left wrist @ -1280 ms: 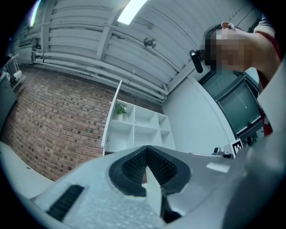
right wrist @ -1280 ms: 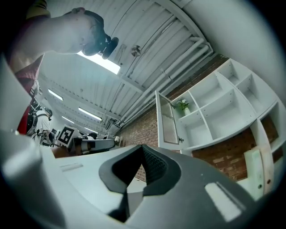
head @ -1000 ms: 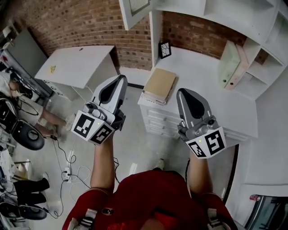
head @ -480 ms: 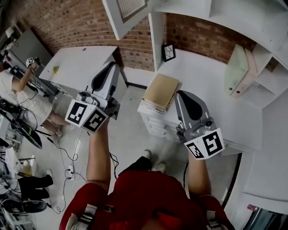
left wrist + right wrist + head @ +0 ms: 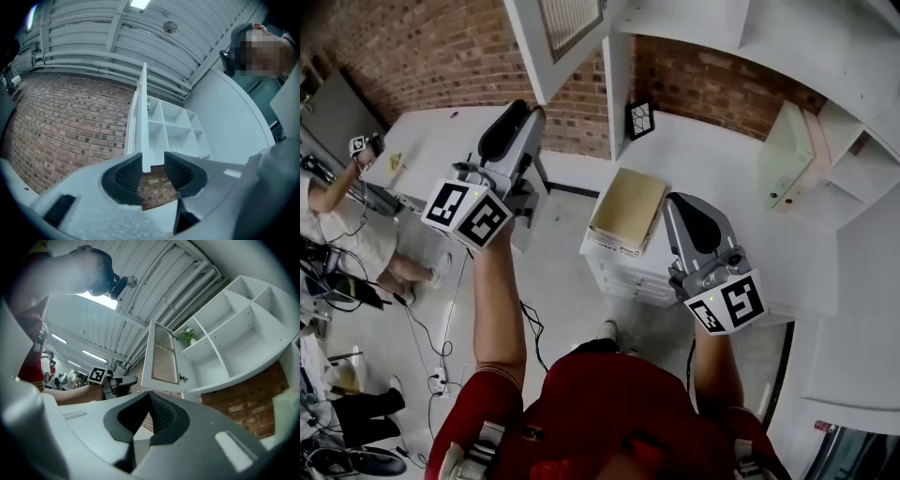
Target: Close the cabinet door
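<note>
Your left gripper [image 5: 153, 171] has risen to the open cabinet door [image 5: 143, 117], swung out from the white wall cabinet [image 5: 176, 126], its lower edge between the opening jaws, while your right gripper [image 5: 148, 417] stays closed on nothing.

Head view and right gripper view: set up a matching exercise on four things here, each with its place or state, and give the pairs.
Things:
1. cabinet door
2. right gripper
3. tan book
4. pale green folder

Places and states:
A. lies flat near the edge of the white desk
B. jaws together, nothing between them
C. stands on edge against the shelves
D. swung open

Pairs: 1-D, 2-B, 3-A, 4-C
</note>
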